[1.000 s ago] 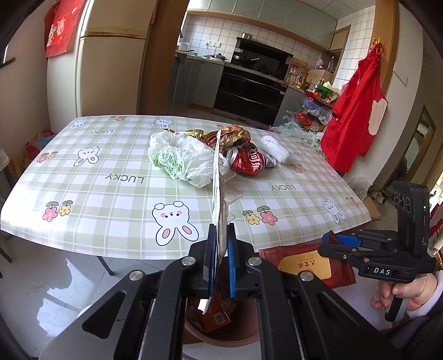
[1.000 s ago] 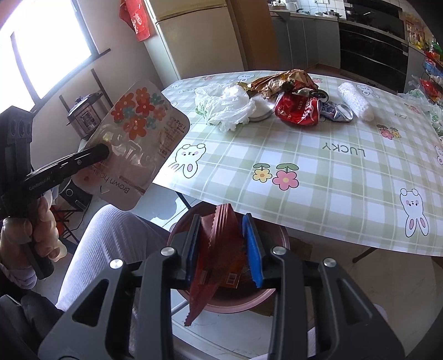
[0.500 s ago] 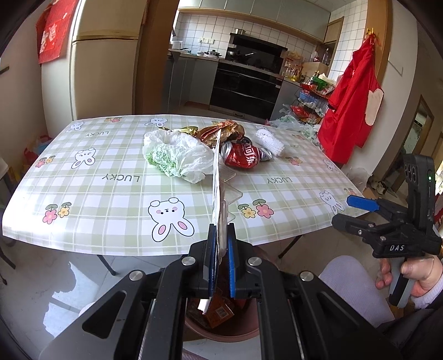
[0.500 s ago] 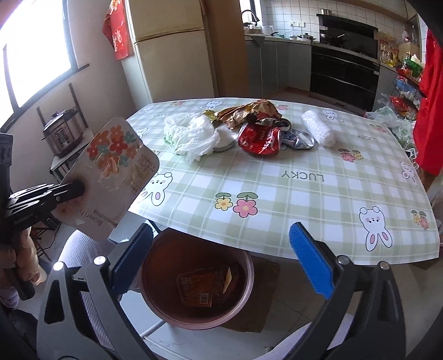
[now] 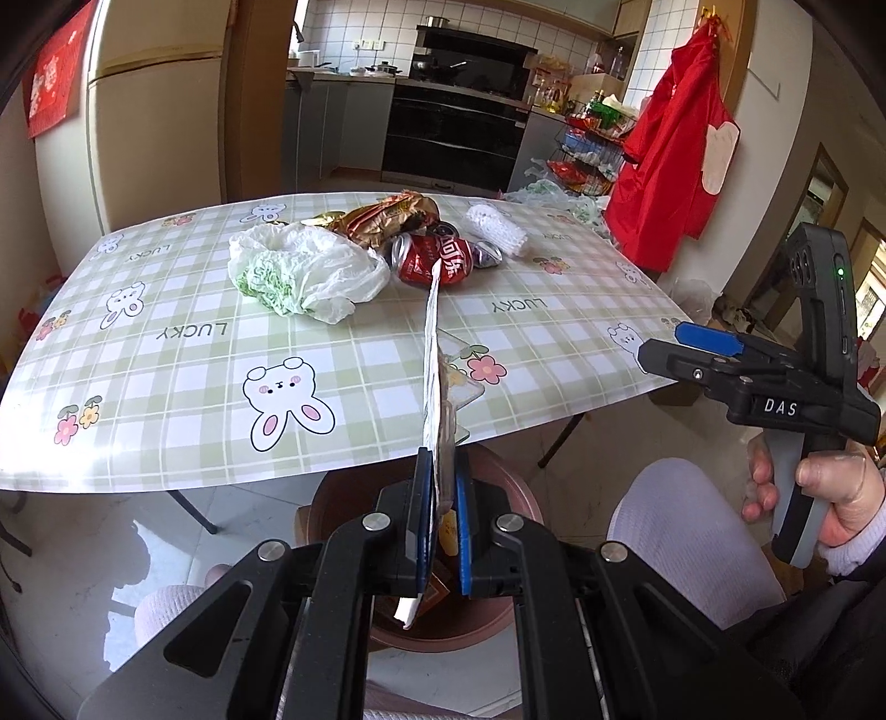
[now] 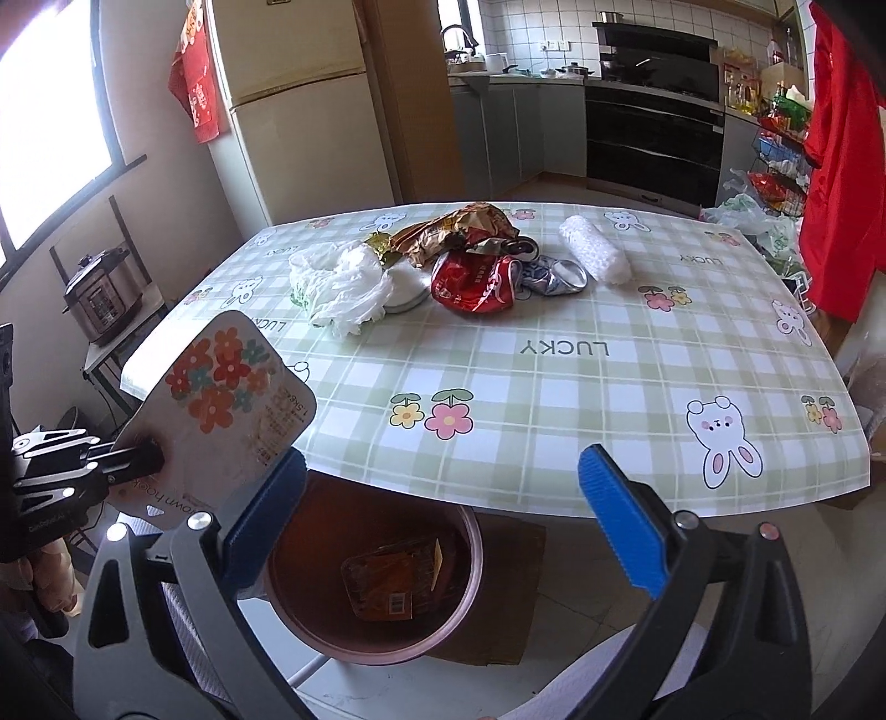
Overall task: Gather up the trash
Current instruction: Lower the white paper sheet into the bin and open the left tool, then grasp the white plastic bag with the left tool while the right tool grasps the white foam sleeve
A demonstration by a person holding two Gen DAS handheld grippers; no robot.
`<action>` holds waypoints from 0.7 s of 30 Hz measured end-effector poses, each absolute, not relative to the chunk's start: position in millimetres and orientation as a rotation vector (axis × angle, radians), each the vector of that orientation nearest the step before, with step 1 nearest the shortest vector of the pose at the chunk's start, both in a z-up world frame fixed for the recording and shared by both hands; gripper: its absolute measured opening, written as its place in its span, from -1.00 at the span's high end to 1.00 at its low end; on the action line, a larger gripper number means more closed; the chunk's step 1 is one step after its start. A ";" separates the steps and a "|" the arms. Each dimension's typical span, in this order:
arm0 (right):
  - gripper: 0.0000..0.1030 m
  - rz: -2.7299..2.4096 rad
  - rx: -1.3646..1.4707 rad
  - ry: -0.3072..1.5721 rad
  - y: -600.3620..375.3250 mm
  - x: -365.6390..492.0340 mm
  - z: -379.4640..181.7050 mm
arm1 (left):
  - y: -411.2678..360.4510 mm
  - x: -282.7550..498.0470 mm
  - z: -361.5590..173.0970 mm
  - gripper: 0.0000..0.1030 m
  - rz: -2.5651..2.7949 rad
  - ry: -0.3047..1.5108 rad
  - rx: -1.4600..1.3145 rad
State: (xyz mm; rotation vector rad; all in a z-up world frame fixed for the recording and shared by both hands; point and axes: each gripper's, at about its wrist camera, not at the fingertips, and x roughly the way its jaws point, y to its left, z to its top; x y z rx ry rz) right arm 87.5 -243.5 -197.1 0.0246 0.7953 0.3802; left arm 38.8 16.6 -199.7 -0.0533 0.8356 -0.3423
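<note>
Left wrist view: left gripper [image 5: 443,498] jaws pinch flowered card [image 5: 437,387]; right gripper [image 6: 443,515] jaws wide, empty.

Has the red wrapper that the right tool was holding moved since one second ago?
Yes. The right tool is open, and the red wrapper has dropped from its fingers into the bin below the table edge.

bright window [image 6: 50,111] on the left wall, beige fridge [image 6: 299,99] beside it, tiled kitchen wall [image 6: 531,25] behind, pale glossy floor [image 5: 72,531]
</note>
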 end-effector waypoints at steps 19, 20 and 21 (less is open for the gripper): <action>-0.89 0.306 -0.012 0.818 -245.8 93.2 -203.5 | 19.1 44.9 -199.8 -0.76 -0.220 0.816 -0.026; -0.89 0.294 -0.014 0.817 -246.7 93.6 -203.7 | 22.3 45.7 -198.8 -0.80 -0.194 0.809 -0.033; -0.89 0.279 -0.018 0.815 -247.0 93.9 -203.7 | 25.9 46.8 -197.9 -0.82 -0.170 0.805 -0.037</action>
